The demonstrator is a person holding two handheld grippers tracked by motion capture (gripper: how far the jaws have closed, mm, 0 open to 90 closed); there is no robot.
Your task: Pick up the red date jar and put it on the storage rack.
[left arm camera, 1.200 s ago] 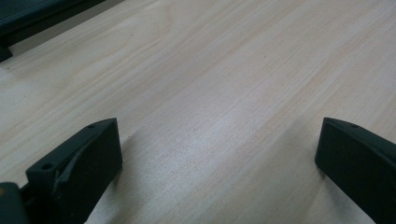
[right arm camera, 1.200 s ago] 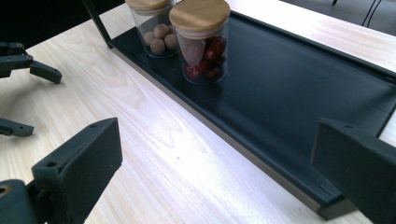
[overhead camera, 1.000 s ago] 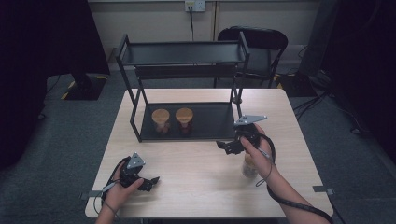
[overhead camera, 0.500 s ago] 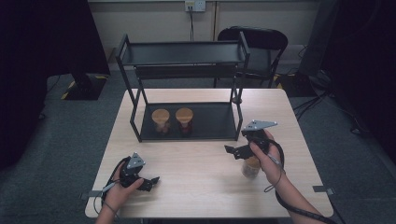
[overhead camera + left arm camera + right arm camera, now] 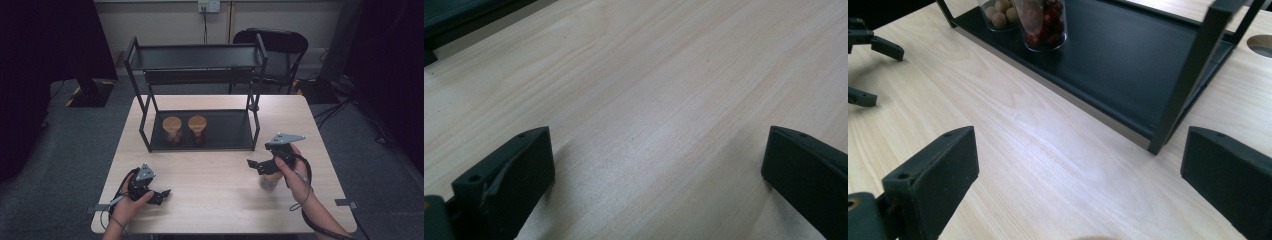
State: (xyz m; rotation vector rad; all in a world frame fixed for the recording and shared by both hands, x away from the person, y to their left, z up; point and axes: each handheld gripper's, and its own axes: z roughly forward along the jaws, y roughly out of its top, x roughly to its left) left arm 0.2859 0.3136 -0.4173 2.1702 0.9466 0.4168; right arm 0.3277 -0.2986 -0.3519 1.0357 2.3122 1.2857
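I hold my right gripper (image 5: 260, 166) above the right side of the pale wooden table (image 5: 215, 200), and its jaws are spread wide with nothing between them. Right under it stands a clear glass jar with a round wooden lid (image 5: 270, 180), near the right edge of the table. The jar stands on the table, just under my hand, and the jaws are not around it. In the right gripper view the jaws point over bare wood toward the black metal shelf rack (image 5: 200, 142) at the far side of the table.

On the low shelf of the rack stand two more jars, side by side. The glass jar of pale round balls (image 5: 1000, 12) is on the left and the glass jar of dark red berries (image 5: 1044, 22) is on the right. Both have round wooden lids in the high view.

My left gripper (image 5: 161, 195) rests low on the near left part of the table. Its jaws are wide open too and hold nothing. In the left gripper view I see plain wood between them
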